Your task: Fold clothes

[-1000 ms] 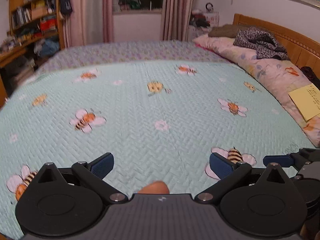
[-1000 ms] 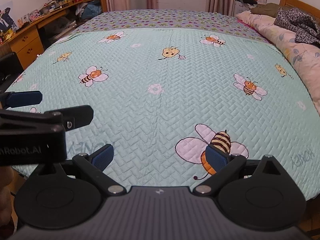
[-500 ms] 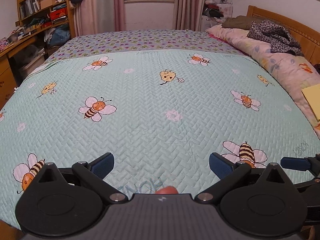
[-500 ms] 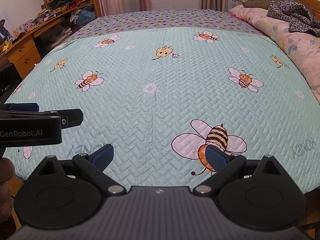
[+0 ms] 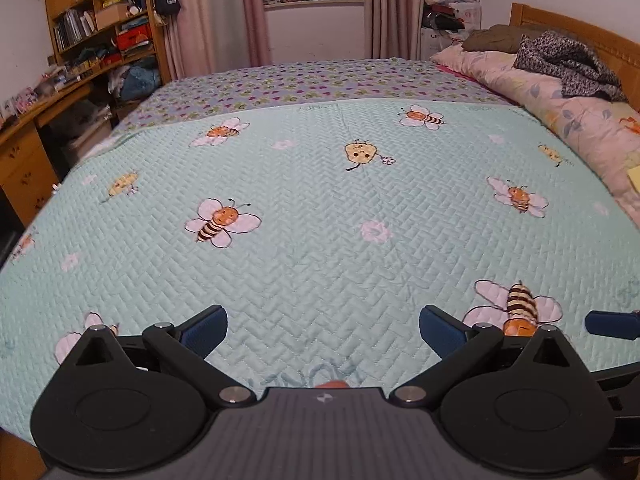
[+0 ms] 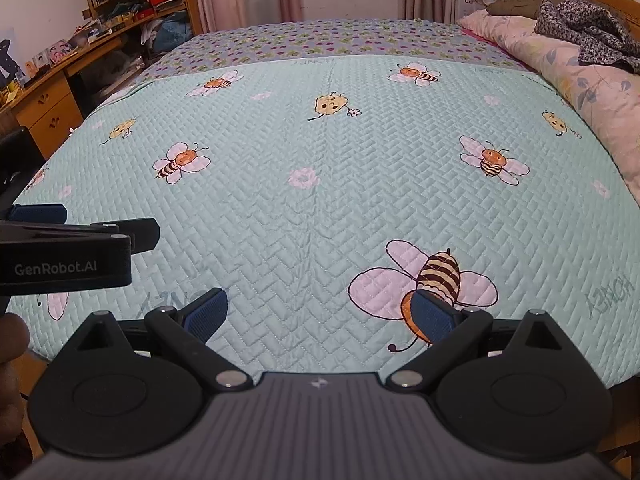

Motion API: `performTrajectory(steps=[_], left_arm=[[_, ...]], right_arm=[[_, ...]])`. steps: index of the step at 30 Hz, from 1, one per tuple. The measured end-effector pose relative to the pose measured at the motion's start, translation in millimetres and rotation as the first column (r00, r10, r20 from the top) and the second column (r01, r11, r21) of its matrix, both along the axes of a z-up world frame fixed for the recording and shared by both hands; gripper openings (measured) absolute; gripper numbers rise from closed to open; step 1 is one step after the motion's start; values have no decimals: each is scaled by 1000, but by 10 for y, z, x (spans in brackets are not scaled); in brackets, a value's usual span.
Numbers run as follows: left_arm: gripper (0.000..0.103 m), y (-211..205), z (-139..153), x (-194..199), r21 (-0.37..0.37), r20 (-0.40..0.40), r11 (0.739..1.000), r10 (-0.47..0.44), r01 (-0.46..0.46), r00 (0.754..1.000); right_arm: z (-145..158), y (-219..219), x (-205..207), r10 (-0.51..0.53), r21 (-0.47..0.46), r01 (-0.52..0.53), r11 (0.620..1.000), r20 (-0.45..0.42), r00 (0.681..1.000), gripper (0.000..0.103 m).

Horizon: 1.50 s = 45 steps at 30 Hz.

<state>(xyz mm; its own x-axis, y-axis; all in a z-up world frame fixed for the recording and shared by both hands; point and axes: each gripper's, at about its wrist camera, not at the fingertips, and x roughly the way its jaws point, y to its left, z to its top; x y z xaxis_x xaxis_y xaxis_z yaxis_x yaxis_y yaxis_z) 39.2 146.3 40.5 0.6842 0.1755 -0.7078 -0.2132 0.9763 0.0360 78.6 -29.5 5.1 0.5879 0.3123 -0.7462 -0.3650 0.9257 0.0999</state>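
Note:
A dark speckled garment [image 5: 568, 64] lies crumpled on the pink floral pillow at the far right of the bed; in the right wrist view the same garment [image 6: 588, 36] is at the upper right. A brown garment [image 5: 492, 38] lies behind it. My left gripper [image 5: 323, 330] hovers open above the near edge of the mint bee-patterned quilt [image 5: 320, 216], holding nothing. My right gripper [image 6: 320, 312] is open too, empty, over the same near edge. The left gripper's body [image 6: 64, 256] shows at the left of the right wrist view.
A wooden desk and bookshelves [image 5: 80, 60] stand along the left wall. A wooden headboard [image 5: 576, 28] runs along the right side. Curtains and a window [image 5: 316, 0] are at the far end. A yellow paper [image 5: 634, 178] lies on the pillow edge.
Both cameras have pulled back and risen from the quilt, so more of the bed and room shows. Both grippers stay open.

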Motion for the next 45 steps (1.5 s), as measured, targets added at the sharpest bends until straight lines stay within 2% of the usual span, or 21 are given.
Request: performTrajectory(steps=[5,9,17,28,34,38,45], left_arm=[[102,111,-4,2,-74,0,997,3,-3,1000],[102,129,1,0,-45,-17,998,33,-34,999],[102,154,-37,40,-86,-77,996,6,-12,997],[102,174,-51,50,-56,-89,998,30,-35,996],[102,154,-19,25,-46,-72,999,25,-28,997],[102,163,-17,16,-64,-64,998,14,-18,998],[102,153,3,-1,-43,-35,999,24,-26,999]], right_arm=[[1,9,-2,1,1,-1,1000,-1,1000,98],[-4,22,4,3,1,-3,1000,-5,1000,98],[-12,43,-5,5,0,-5,1000,-9,1000,98],[-36,72,25,12,-3,-12,1000,-22,1000,98],[-49,101,32,20,-6,-20,1000,-28,999,98],[-52,109,45,18,-4,-18,1000,-34,999,98],[-57,125,58,19,-4,-19,1000,-38,999,98]])
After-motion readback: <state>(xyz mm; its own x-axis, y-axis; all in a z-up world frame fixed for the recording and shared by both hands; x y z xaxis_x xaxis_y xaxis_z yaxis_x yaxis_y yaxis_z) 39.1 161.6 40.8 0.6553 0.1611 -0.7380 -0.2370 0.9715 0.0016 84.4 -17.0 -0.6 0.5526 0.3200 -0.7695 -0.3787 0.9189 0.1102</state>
